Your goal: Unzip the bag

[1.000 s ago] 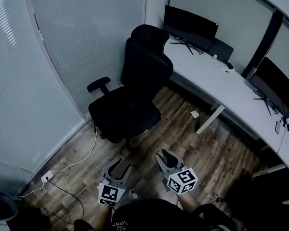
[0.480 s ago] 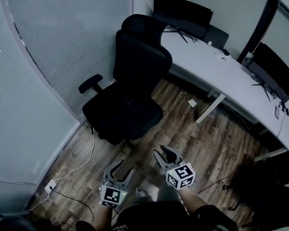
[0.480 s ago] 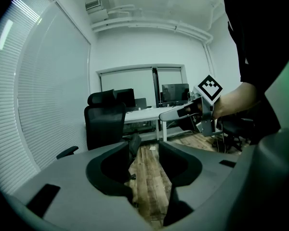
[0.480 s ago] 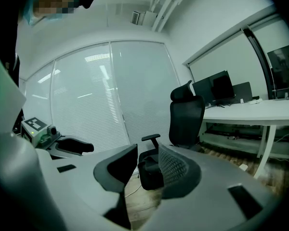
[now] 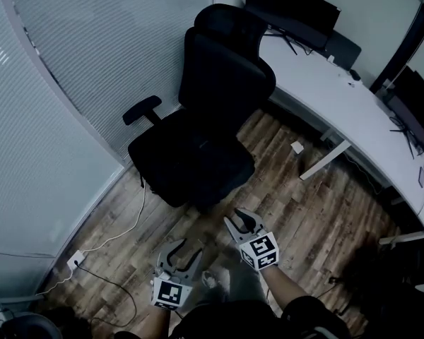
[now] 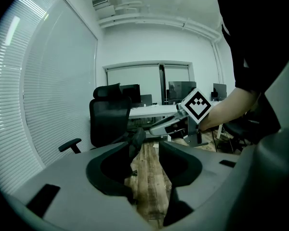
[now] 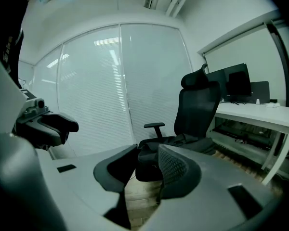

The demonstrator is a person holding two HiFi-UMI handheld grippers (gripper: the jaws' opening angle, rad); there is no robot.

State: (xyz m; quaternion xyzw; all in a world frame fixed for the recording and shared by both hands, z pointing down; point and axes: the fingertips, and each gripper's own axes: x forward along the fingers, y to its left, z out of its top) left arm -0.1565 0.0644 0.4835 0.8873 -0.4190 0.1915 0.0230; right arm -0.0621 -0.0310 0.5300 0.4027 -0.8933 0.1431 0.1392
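Observation:
A black office chair [image 5: 205,140] stands ahead of me. A dark, soft black bag [image 7: 183,141] lies slumped on its seat; in the head view it blends with the seat. My left gripper [image 5: 179,253] hovers over the wooden floor short of the chair. It is open, its jaws have just been opening a little wider, and only floor shows between them [image 6: 147,150]. My right gripper [image 5: 238,221] is a bit nearer the chair, open and empty [image 7: 147,165]. Each gripper shows in the other's view: the right gripper [image 6: 166,126] and the left gripper [image 7: 45,124].
A long white desk [image 5: 325,97] with dark monitors [image 5: 290,6] curves along the right. Blinds [image 5: 92,55] cover the glass wall on the left. A white cable [image 5: 120,235] runs across the floor to a socket [image 5: 75,261]. A small white scrap [image 5: 297,147] lies near the desk leg.
The head view has shifted and the chair looks closer. Both grippers have sunk and moved toward the chair. The left jaws stand slightly wider.

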